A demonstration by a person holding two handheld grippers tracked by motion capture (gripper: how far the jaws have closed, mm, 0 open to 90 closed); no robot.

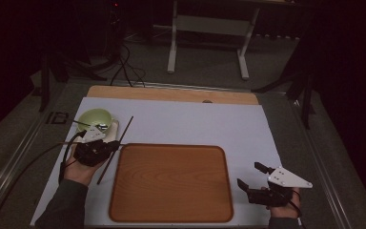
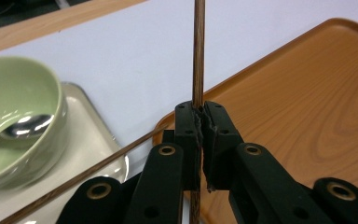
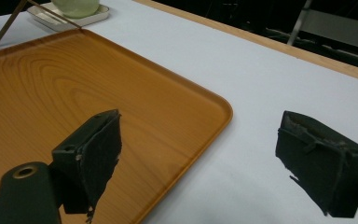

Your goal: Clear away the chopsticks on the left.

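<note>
1. Nearest the person, the right gripper (image 1: 253,180) hovers low over the white mat (image 1: 195,121), just off the right edge of the wooden tray (image 1: 171,183). Its jaws stand wide apart with nothing between them; in the right gripper view one pad sits over the tray's corner (image 3: 205,100) and the other over the bare mat.

2. The wooden tray lies flat in the middle of the mat, its long side toward the person, with nothing resting on its surface.

3. At the tray's left edge, the left gripper (image 1: 114,145) is clamped tight on a dark wooden chopstick (image 1: 116,149). In the left gripper view the stick (image 2: 198,51) runs straight up between the closed pads and out past them, over the tray's rounded corner (image 2: 242,79).

4. A second chopstick (image 2: 88,170) crosses slantwise under the left gripper, from the tray's rim toward the small white dish (image 2: 98,135).

5. Farther back and to the left, a green bowl (image 1: 95,119) stands on that white dish, with a metal spoon (image 2: 25,126) lying inside it.

6. Beyond the mat, the table's bare wooden edge (image 1: 171,93) shows as a strip.
</note>
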